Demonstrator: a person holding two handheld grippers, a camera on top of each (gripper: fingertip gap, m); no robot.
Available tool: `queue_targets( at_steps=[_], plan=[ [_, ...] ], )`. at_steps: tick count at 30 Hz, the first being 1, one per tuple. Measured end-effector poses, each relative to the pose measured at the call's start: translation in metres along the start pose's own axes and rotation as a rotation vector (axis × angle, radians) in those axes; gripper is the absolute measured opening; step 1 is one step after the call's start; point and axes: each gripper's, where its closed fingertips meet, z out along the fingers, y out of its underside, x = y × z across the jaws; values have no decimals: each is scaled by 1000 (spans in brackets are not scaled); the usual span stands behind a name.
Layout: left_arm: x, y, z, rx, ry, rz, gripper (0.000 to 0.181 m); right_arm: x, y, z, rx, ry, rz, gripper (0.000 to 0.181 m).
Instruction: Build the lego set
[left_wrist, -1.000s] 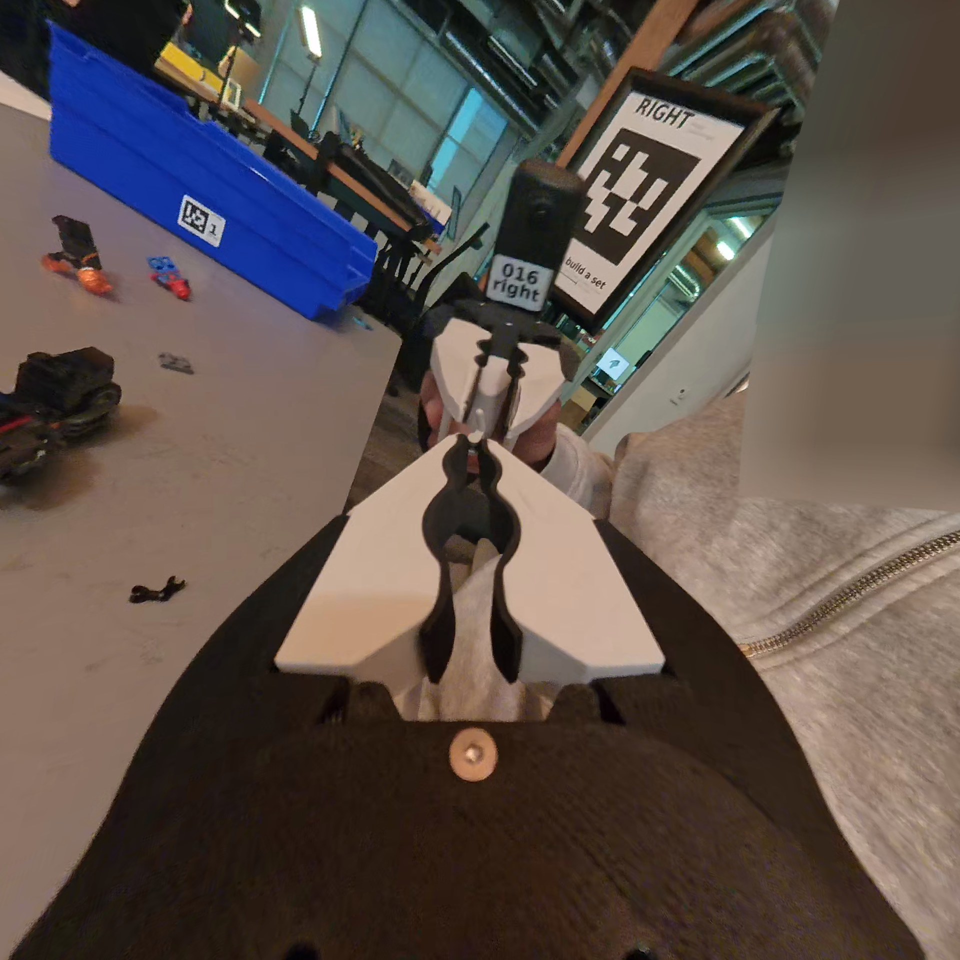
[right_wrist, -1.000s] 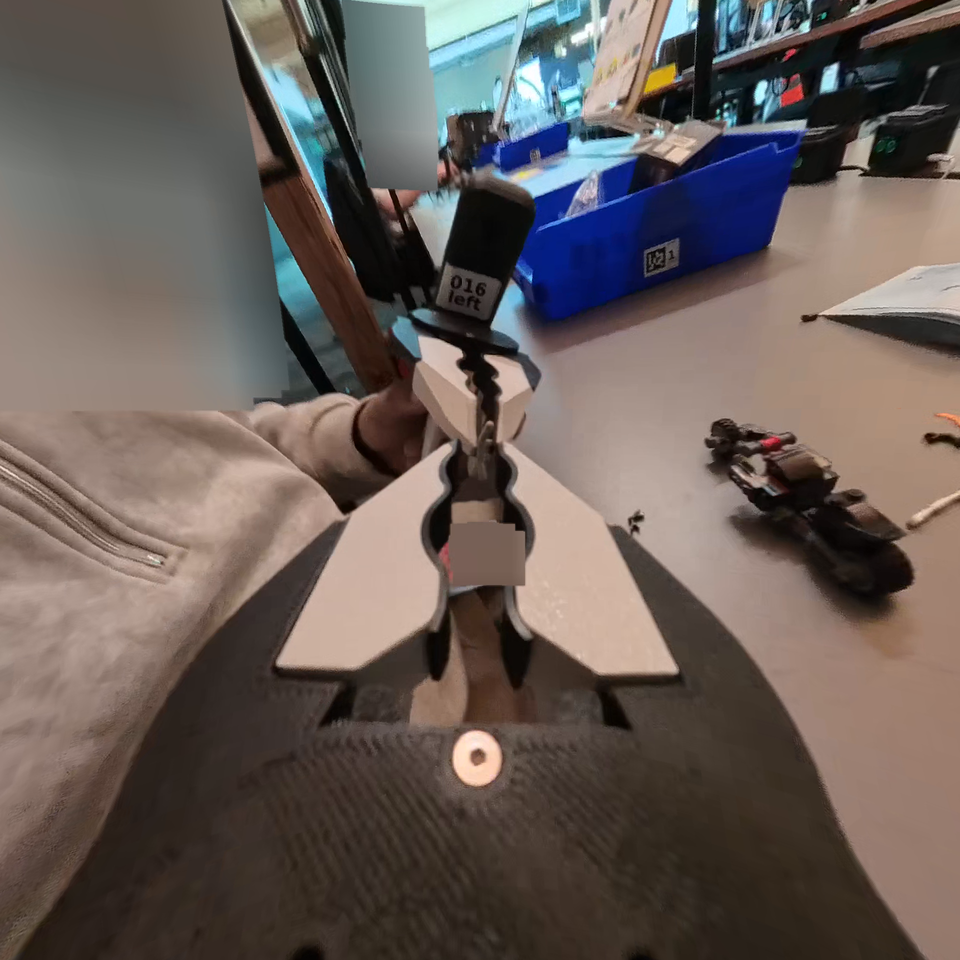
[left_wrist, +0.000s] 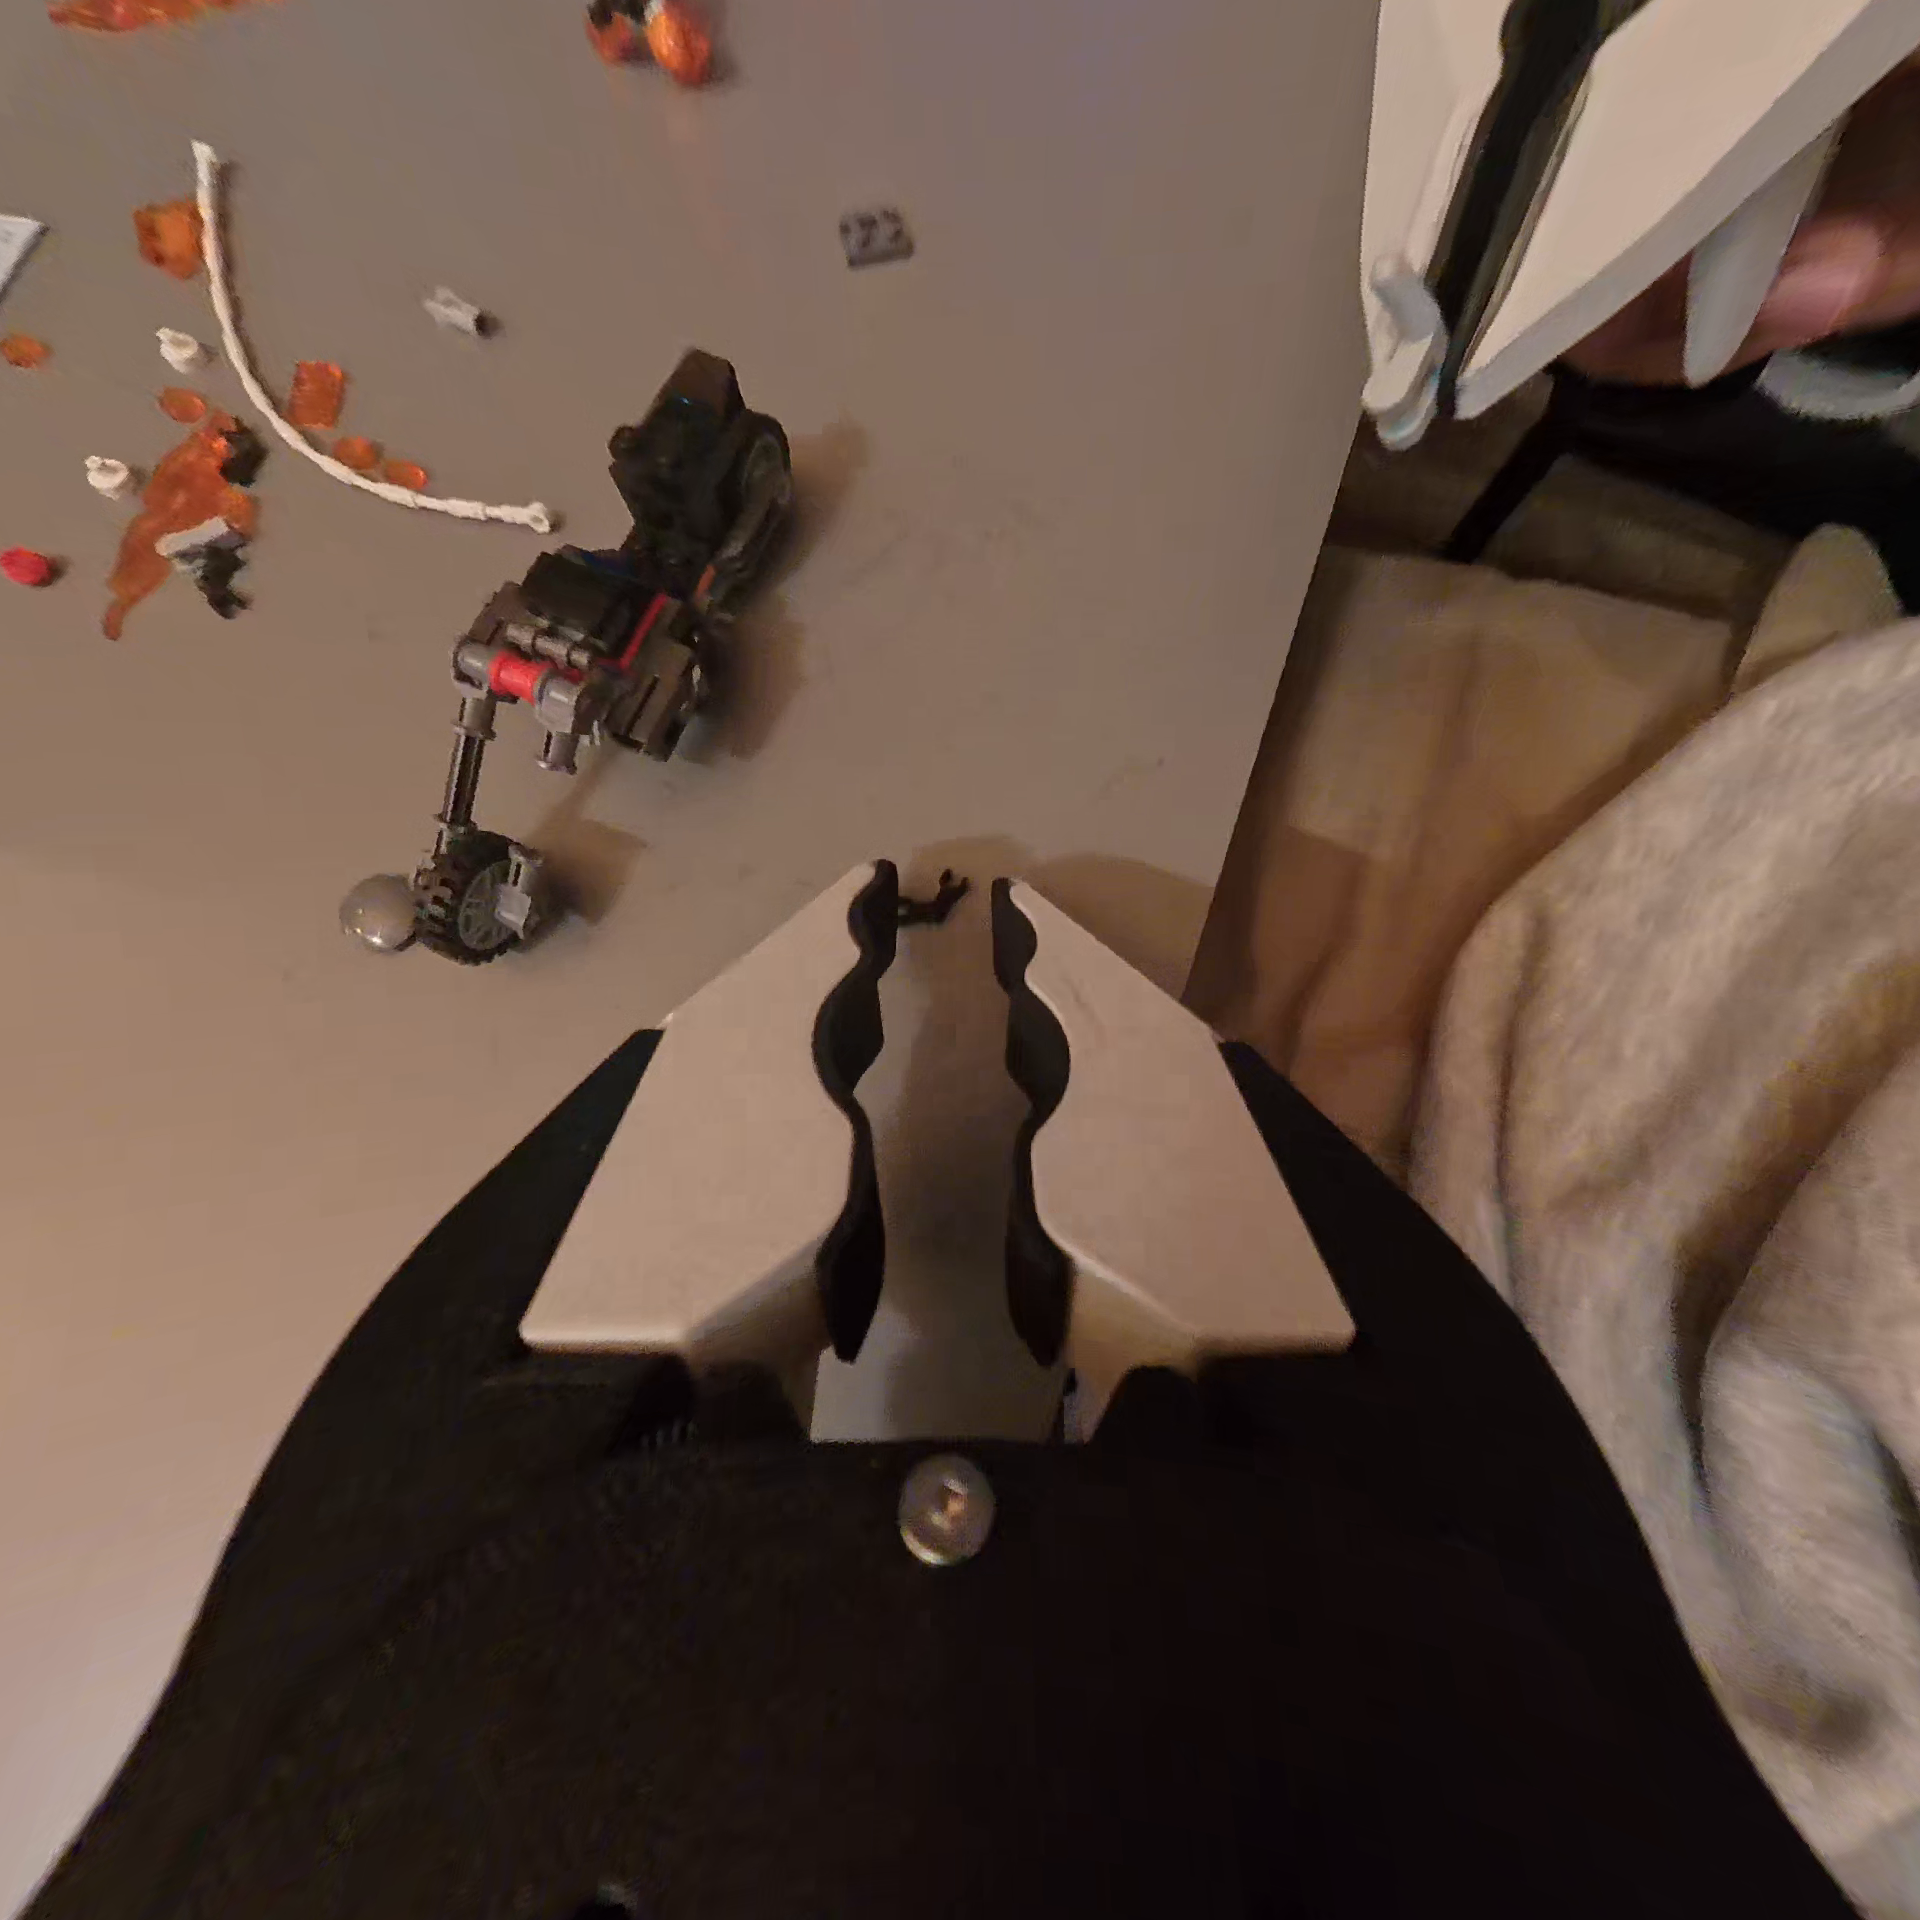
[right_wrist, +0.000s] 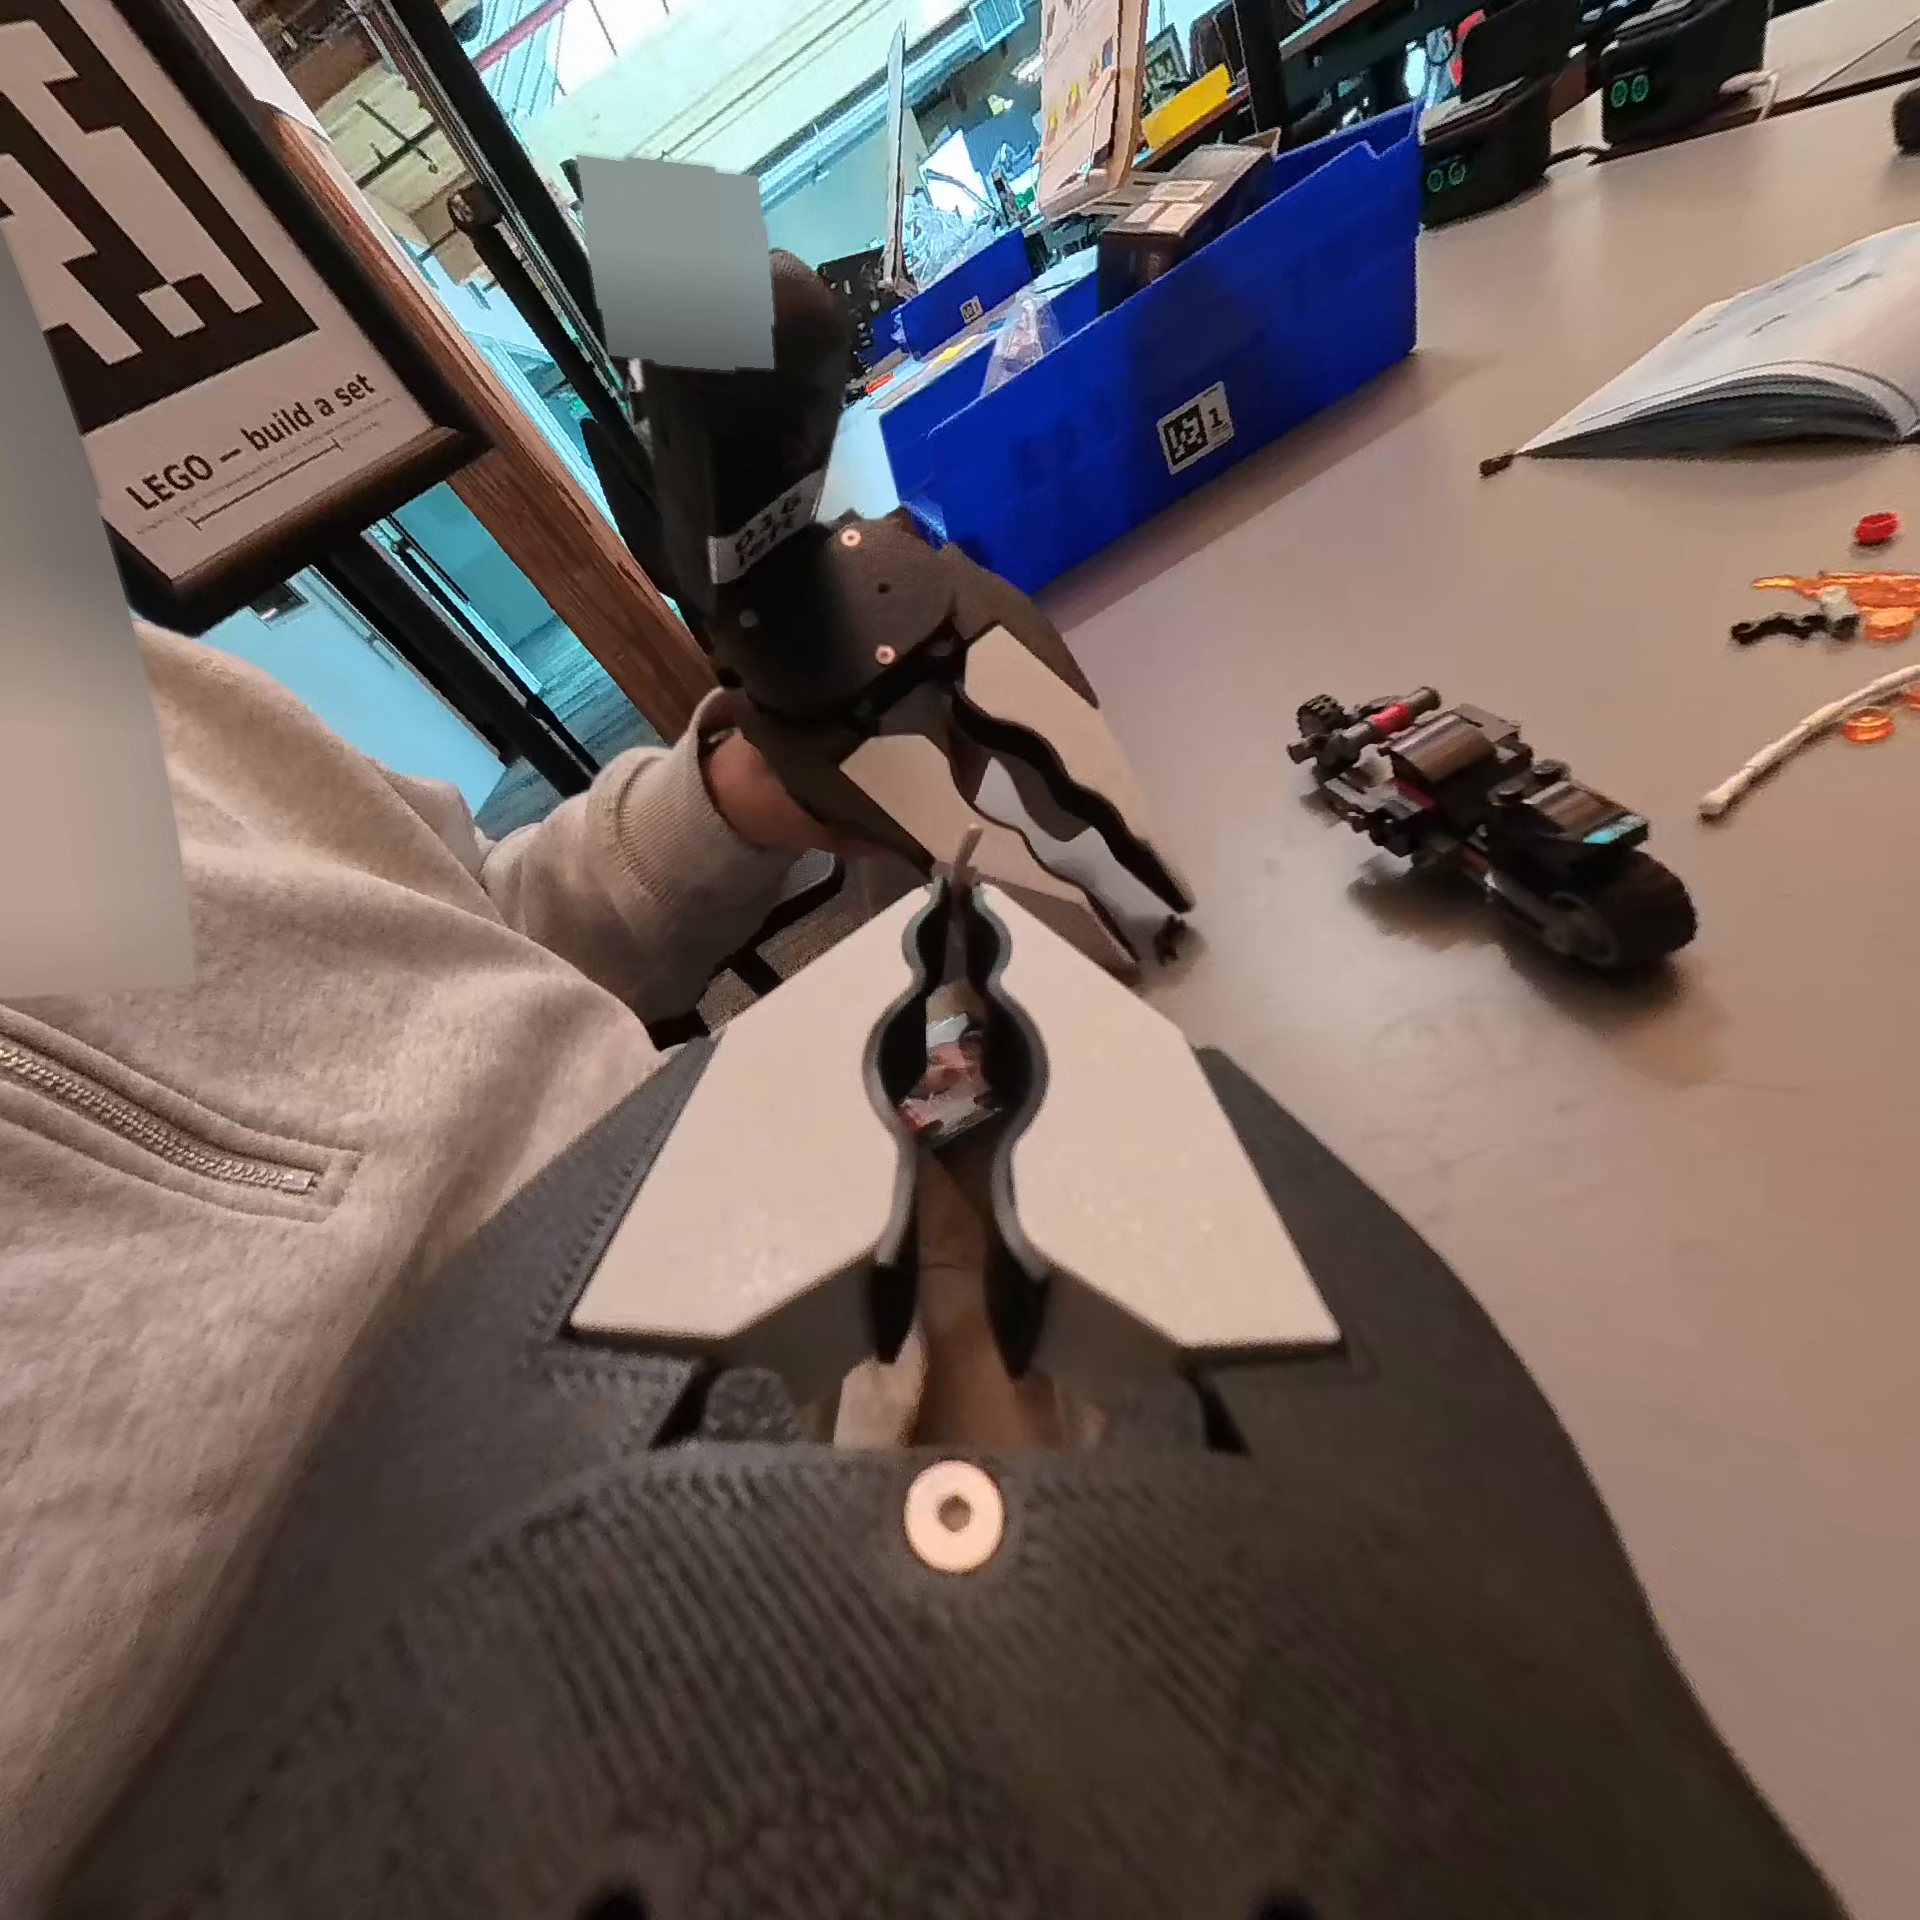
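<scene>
Left gripper (left_wrist: 940, 894) is now tipping down, parted, onto tiny black curved piece (left_wrist: 932, 902) lying crosswise; right gripper (right_wrist: 958, 894) is pinching pale pin (right_wrist: 966, 854)

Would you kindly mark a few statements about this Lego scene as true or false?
1. The left tongs are open above a small black piece. True.
2. The right tongs are wide open. False: they are shut on a small white piece.
3. The motorcycle sits inside the blue bin. False: it lies on the table.
4. An open booklet lies on the table. True.
</scene>
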Motion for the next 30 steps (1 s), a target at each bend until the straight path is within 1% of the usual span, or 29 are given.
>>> queue_targets(
  at_steps=[2, 4, 10, 16, 21, 23, 24, 27, 30],
  plan=[
    [-1, 3, 2, -25, 5, 22, 13, 3, 1, -1, -1, 1, 9, 0],
    [-5, 3, 2, -34, -17, 26, 0, 6, 2, -1, 2, -1, 21, 0],
    [0, 2, 3, -24, 8, 30, 0, 13, 5, 3, -3, -2, 51, 0],
    [5, 3, 1, -12, 44, 15, 0, 18, 20, 11, -104, 26, 51, 0],
    [14, 6, -7, -12, 92, 14, 0, 16, 23, 16, -122, 38, 23, 0],
    [12, 3, -9, 10, 72, 26, 9, 15, 22, 15, -117, 37, 21, 0],
    [9, 1, -8, 19, 55, 31, 17, 15, 21, 15, -112, 35, 22, 0],
    [6, 5, -1, -11, 28, 44, 33, 13, 18, 13, -95, 27, 26, 0],
    [12, 3, 1, -5, 67, 34, 34, 12, 16, 11, -81, 28, 27, 0]
  ],
)
